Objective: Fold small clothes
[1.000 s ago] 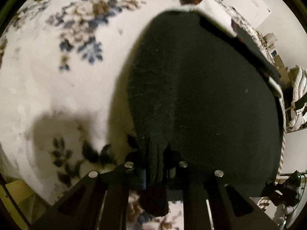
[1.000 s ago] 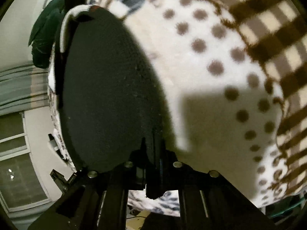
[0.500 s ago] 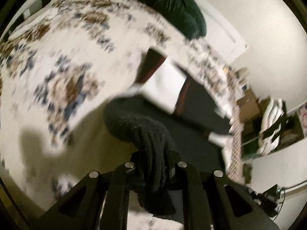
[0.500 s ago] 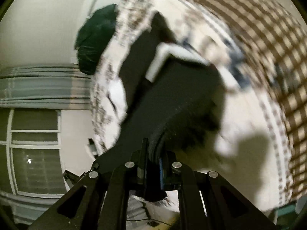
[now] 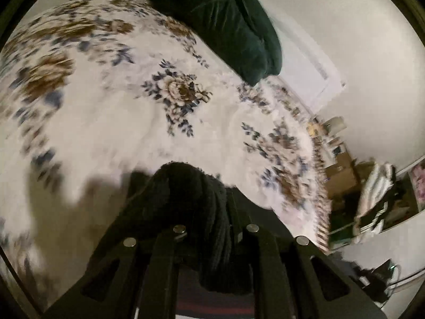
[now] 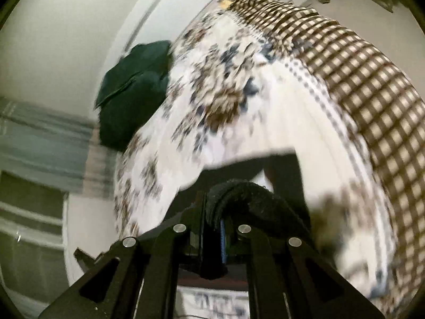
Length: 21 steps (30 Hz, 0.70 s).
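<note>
Left wrist view: left gripper (image 5: 212, 228) pinched black knit garment (image 5: 191, 194) at 6 o'clock, above floral blanket (image 5: 111, 111), dark green pillow (image 5: 231, 26) at 12 o'clock; right wrist view: right gripper (image 6: 211, 223) clamped the garment (image 6: 255, 199) at 6 o'clock, checked blanket (image 6: 358, 85) at 2 o'clock

One black knitted garment (image 5: 196, 202), one dark green velvet pillow (image 5: 228, 26), one white floral bedspread (image 5: 111, 111) — two black two-finger grippers (image 5: 212, 228)

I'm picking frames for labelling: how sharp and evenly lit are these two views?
Left wrist view: floral blanket smeared by motion at the left, the black garment in the left gripper underexposed, hard shadow beside it. Right wrist view: blanket blurred throughout, checked cover bent by the fisheye, right gripper sharp.
</note>
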Tool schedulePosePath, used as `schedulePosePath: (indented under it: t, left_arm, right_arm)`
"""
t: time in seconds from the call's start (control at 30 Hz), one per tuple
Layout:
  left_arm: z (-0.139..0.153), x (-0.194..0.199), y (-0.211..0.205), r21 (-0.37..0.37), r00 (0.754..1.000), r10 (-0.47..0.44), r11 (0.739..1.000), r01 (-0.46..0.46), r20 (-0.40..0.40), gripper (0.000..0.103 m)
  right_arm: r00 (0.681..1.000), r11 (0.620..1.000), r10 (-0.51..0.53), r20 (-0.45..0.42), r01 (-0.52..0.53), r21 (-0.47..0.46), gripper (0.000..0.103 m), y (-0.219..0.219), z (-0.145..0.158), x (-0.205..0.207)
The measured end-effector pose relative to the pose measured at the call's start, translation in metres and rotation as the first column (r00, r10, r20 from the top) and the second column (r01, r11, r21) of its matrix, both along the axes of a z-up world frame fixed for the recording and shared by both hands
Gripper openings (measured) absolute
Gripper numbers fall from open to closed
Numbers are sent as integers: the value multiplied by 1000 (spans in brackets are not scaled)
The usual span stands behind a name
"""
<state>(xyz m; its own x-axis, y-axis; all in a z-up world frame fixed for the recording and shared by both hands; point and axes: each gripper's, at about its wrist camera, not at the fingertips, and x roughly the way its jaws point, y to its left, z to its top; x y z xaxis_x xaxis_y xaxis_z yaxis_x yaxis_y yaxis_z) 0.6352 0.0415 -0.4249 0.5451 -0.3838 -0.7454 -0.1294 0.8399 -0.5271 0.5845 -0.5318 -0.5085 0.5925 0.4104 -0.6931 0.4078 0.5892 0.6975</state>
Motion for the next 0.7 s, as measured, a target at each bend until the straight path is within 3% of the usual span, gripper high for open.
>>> schedulePosePath:
  t: [0.1, 0.17, 0.2, 0.23, 0.27, 0.3, 0.33, 0.37, 0.47, 0.53, 0.7]
  left_arm:
    - [-45, 41, -5, 5, 994, 15, 1000, -14, -113, 15]
    - [-75, 49, -5, 5, 980, 24, 1000, -24, -196, 18]
    - [-83, 48, -5, 9, 977, 28, 1000, -27, -212, 24]
    - [-86, 42, -4, 10, 977, 30, 1000, -28, -211, 34]
    - [-87, 35, -2, 5, 978, 31, 1000, -30, -205, 42]
    - [-84, 24, 1, -4, 982, 29, 1000, -31, -185, 62]
    - [-81, 18, 4, -21, 986, 32, 999, -36, -165, 76]
    - [-76, 10, 8, -31, 988, 32, 999, -37, -150, 79]
    - [-58, -11, 20, -38, 991, 49, 998, -54, -123, 84]
    - [-42, -35, 27, -4, 994, 65, 998, -66, -86, 86]
    - [-37, -111, 40, 69, 988, 129, 990, -124, -83, 86]
  right_arm:
    - [997, 1000, -7, -77, 6, -13, 9, 1, -42, 55]
    - [989, 999, -4, -149, -1, -34, 16, 3, -65, 74]
    - [985, 999, -5, -175, -3, -45, 37, 5, -74, 76]
    - [985, 998, -10, -175, 0, -60, 72, 7, -79, 73]
    - [985, 997, -11, -173, -3, -80, 85, 9, -81, 68]
    - [988, 996, 2, -155, -15, -83, 97, 13, -82, 61]
    - [990, 996, 13, -144, -25, -84, 97, 16, -82, 54]
    - [990, 994, 20, -143, -35, -106, 97, 21, -80, 42]
    - [992, 987, 30, -119, -48, -153, 97, 32, -73, 12]
    - [994, 977, 12, -107, -34, -211, 97, 41, -64, -14]
    - [987, 961, -111, -113, 78, -264, 97, 55, -56, -97]
